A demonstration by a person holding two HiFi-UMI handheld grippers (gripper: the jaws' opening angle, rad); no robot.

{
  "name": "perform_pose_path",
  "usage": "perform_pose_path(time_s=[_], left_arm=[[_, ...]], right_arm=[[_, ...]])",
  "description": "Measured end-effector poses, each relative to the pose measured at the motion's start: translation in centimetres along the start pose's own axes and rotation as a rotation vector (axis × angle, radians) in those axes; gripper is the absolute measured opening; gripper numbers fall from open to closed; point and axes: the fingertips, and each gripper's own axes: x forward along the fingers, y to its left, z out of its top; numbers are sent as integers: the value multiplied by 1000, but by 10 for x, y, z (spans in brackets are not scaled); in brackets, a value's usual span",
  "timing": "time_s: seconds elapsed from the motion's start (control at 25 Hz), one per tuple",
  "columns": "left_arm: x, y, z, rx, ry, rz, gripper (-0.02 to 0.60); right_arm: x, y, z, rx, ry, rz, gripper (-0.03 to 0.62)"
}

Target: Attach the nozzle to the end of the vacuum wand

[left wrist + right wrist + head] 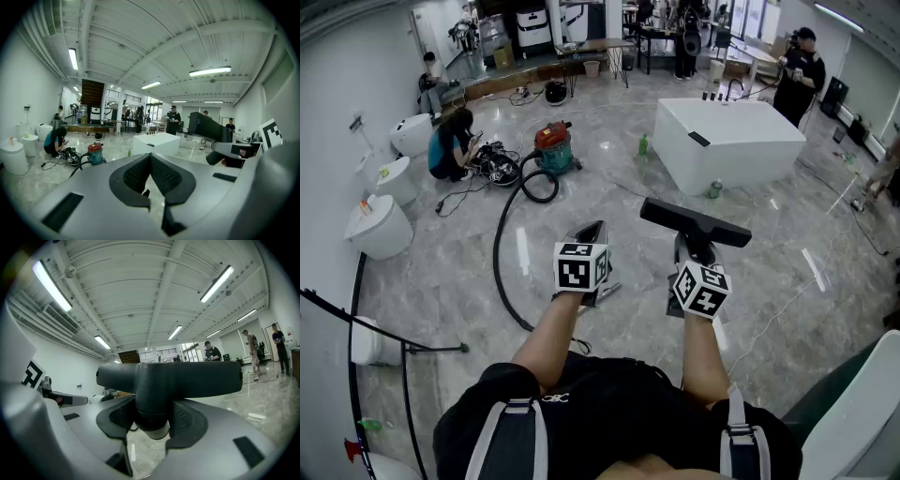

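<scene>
Head view: R gripper (pixel 695 251) is holding the black nozzle (pixel 694 222) crosswise, just right of L gripper (pixel 593 234). Vacuum (pixel 555 148) is sitting far left w/ hose (pixel 500 253) trailing nearer.
Left gripper view: jaws are pressing together, empty.
Right gripper view: jaws are clamping the nozzle's neck (pixel 151 404).

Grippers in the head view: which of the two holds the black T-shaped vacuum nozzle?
The right gripper: its jaws clamp the neck of the black T-shaped plastic nozzle. The left gripper is shut, with nothing between its pads.
</scene>
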Motion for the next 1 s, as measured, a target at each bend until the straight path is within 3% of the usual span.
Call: perform_pose_path(time_s=[0.6,1.0], left_arm=[[46,17,-9,1,8,16,8],[136,59,12,-13,25,1,8]], right_arm=[[41,-13,-3,36,-10,35,187],[143,-21,7,5,34,39,187]])
